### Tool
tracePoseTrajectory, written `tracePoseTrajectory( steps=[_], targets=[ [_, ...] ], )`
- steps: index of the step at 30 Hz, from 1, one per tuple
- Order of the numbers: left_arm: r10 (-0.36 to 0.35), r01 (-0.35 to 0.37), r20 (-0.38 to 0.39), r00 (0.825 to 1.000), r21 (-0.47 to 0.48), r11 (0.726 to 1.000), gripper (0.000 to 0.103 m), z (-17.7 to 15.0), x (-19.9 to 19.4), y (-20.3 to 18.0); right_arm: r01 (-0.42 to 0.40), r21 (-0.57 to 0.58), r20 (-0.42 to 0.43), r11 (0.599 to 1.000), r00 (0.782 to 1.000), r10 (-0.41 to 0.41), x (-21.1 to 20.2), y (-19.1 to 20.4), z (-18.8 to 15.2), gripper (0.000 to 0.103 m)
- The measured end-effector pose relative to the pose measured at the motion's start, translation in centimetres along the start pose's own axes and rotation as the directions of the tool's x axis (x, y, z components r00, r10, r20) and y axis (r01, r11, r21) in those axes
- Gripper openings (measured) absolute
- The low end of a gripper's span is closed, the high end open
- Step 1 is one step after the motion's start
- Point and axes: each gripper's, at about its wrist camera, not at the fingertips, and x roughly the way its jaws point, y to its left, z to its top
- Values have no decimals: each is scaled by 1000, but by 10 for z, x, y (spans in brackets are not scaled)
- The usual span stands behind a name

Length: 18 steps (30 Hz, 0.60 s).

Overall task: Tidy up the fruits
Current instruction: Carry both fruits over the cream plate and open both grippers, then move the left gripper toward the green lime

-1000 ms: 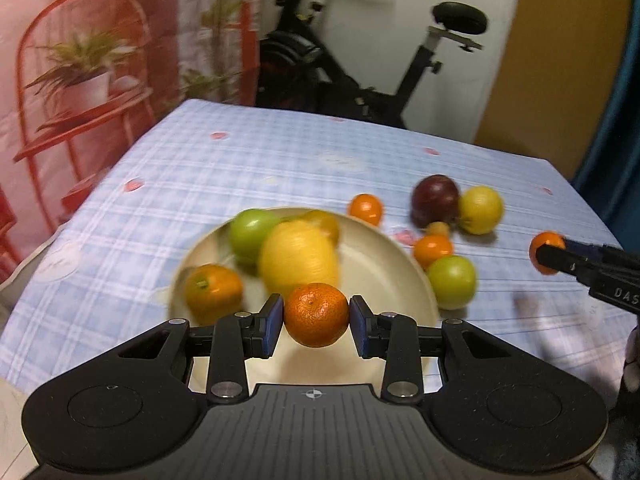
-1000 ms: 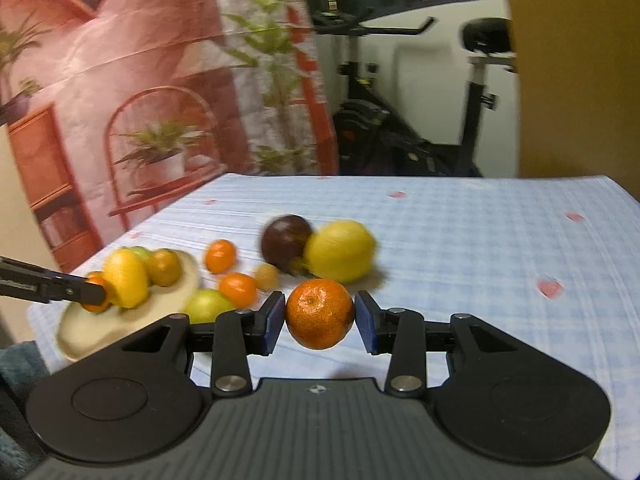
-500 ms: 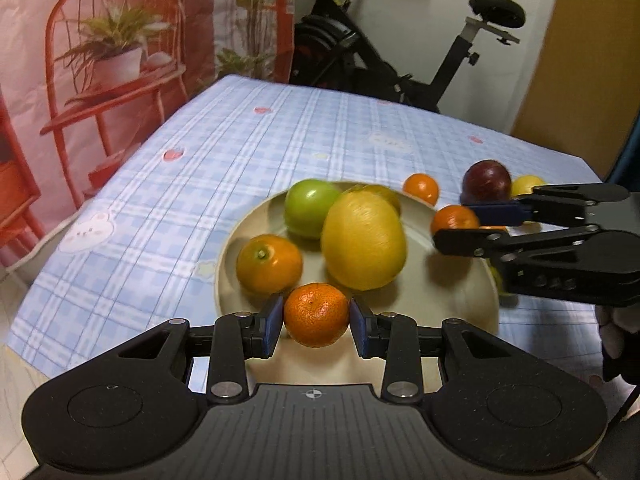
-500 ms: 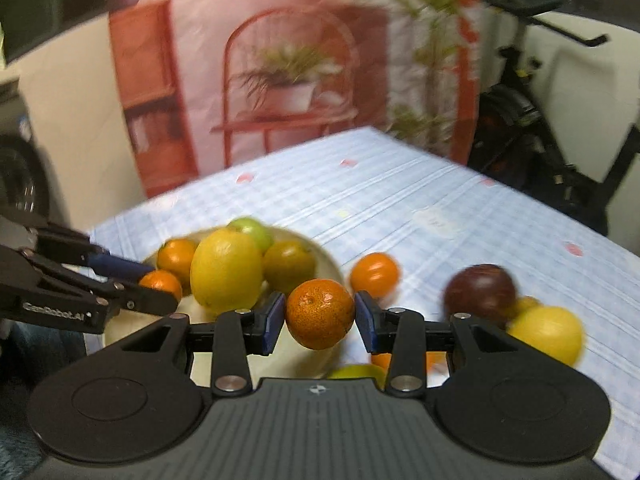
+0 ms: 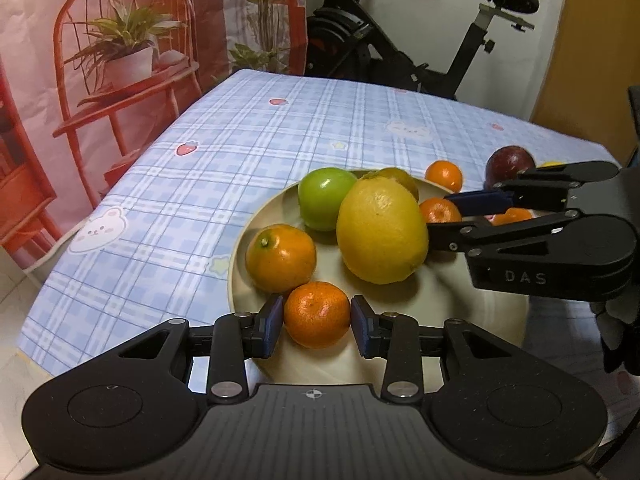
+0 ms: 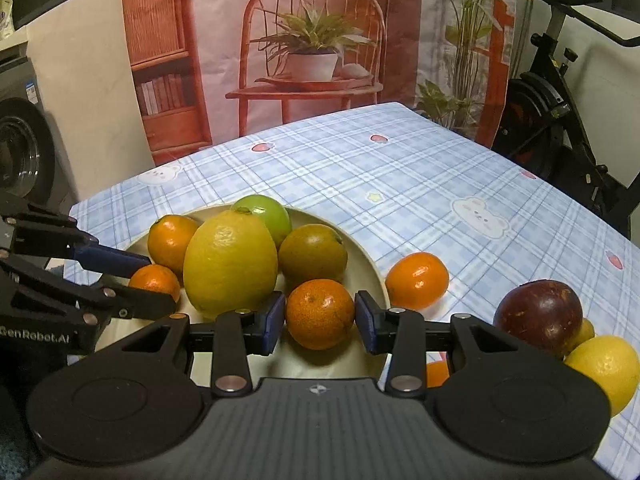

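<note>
Both grippers, left gripper (image 5: 317, 320) and right gripper (image 6: 320, 317), clamp one mandarin each.

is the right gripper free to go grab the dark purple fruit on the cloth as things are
Probably not yet. The right gripper is shut on a small orange above the plate. The purple fruit lies unobstructed on the cloth beside it, so releasing first should clear the way.

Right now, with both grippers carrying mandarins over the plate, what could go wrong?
1. The right gripper and its mandarin sit close beside the big lemon; a nudge could roll it into its neighbours.
2. The left gripper would release its mandarin near the plate rim; it might roll off.
3. The grippers are close and could collide.
</note>
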Motion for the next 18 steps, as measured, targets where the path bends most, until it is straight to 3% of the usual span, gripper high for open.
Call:
tracePoseTrajectory(
  steps=[7, 9, 12, 15, 18],
  targets=[
    [19, -19, -3, 1000, 0, 1000, 56, 2, 0, 1, 21, 4, 11, 1000, 1000, -21, -8, 3, -2, 48],
    [24, -24, 3, 1000, 3, 1000, 57, 2, -1, 1, 24, 14, 33, 1000, 999, -24, -16, 1, -3, 54],
    [27, -27, 18, 999, -21, 999, 57, 2, -4, 3, 42, 47, 78, 998, 996, -46, -34, -5, -8, 55],
    [36, -32, 58, 998, -64, 997, 61, 3, -13, 5, 84, 107, 135, 991, 986, -99, -58, -14, -21, 55],
    [28, -19, 116, 993, -72, 997, 65, 4, -21, 2, 147, 162, 206, 976, 962, -179, -86, -17, -43, 58]
  ],
)
